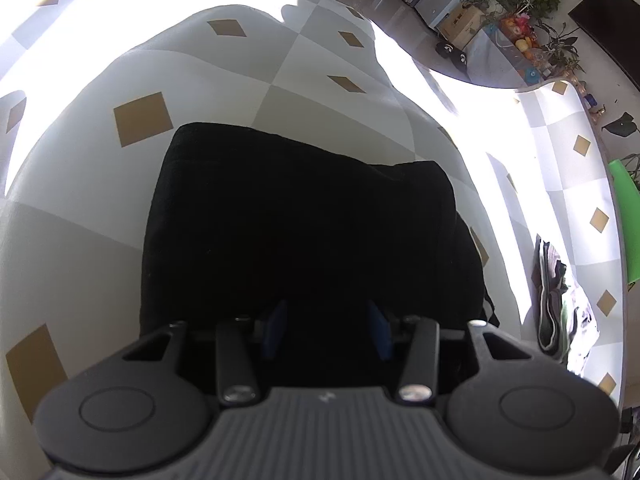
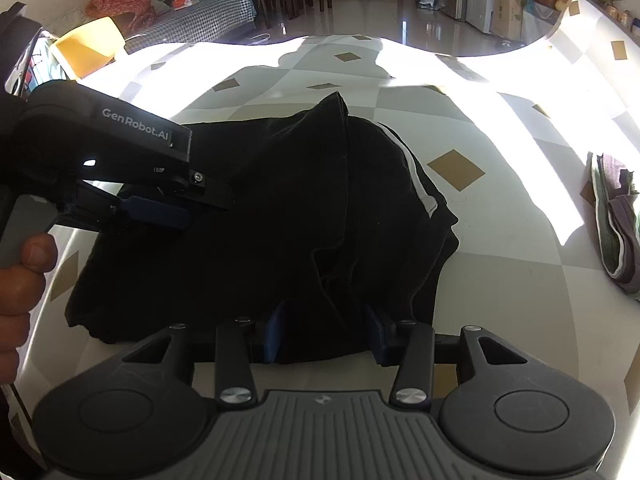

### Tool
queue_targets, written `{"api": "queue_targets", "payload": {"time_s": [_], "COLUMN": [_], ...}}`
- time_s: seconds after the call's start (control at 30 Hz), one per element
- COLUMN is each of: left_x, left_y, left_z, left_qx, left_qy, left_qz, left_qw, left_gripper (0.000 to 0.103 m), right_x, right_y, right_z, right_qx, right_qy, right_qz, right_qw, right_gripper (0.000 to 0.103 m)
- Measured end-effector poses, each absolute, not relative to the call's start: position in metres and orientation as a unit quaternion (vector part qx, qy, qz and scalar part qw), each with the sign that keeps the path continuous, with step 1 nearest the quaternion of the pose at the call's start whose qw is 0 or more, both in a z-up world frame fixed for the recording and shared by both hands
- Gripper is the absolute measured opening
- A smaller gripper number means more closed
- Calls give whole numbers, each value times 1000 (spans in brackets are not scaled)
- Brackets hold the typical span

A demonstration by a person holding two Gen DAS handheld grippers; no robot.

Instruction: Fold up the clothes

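Note:
A black garment (image 1: 304,224) with a white side stripe (image 2: 412,172) lies bunched on the checked tablecloth (image 1: 140,72). In the left wrist view my left gripper (image 1: 327,328) hangs over the garment's near part, blue pads (image 1: 276,326) apart with dark cloth between them and no clear pinch. The right wrist view shows the left gripper (image 2: 176,216) from the side, over the garment's left half, held by a hand (image 2: 20,280). My right gripper (image 2: 326,334) straddles the near hem (image 2: 320,356). Its pads (image 2: 275,334) stand apart beside a raised fold, and I see no pressing.
A folded pile of grey and green clothes (image 2: 616,232) lies at the table's right side, also the pile (image 1: 554,300) in the left wrist view. A green object (image 1: 624,220) stands past the right edge. A yellow box (image 2: 88,48), chairs and plants are beyond the far edge.

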State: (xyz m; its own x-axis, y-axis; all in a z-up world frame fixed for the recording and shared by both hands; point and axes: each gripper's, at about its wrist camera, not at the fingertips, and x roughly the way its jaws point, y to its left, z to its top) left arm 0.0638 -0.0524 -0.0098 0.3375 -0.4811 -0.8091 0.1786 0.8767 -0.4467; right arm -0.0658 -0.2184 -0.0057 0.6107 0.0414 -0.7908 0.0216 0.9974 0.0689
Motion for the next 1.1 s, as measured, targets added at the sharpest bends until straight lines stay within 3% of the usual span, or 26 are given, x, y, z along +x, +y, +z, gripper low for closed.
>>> {"api": "queue_targets", "payload": {"time_s": [0.3, 0.5, 0.57, 0.7, 0.77, 0.9, 1.1], "left_x": [62, 52, 47, 37, 31, 21, 16], "left_y": [-37, -42, -41, -33, -28, -20, -19], "left_z": [-9, 3, 8, 16, 18, 19, 8], "left_qx": [-140, -115, -110, -91, -82, -61, -16], "left_qy": [535, 518, 511, 500, 496, 491, 501], "left_qz": [-199, -195, -190, -177, -166, -147, -127], "left_qw": [809, 825, 831, 843, 848, 857, 856], "left_gripper": [45, 63, 74, 82, 93, 100, 101], "right_x": [-74, -80, -81, -79, -78, -78, -68], "right_y": [-222, -224, -221, -212, -205, -190, -170], "right_z": [2, 19, 21, 19, 18, 15, -2], "right_qx": [74, 59, 52, 32, 21, -2, -43], "right_qy": [430, 371, 356, 350, 350, 342, 363], "right_qz": [23, 11, 21, 40, 54, 81, 106], "right_qw": [899, 927, 933, 935, 935, 936, 925], "right_gripper": [43, 43, 43, 43, 43, 43, 43]}}
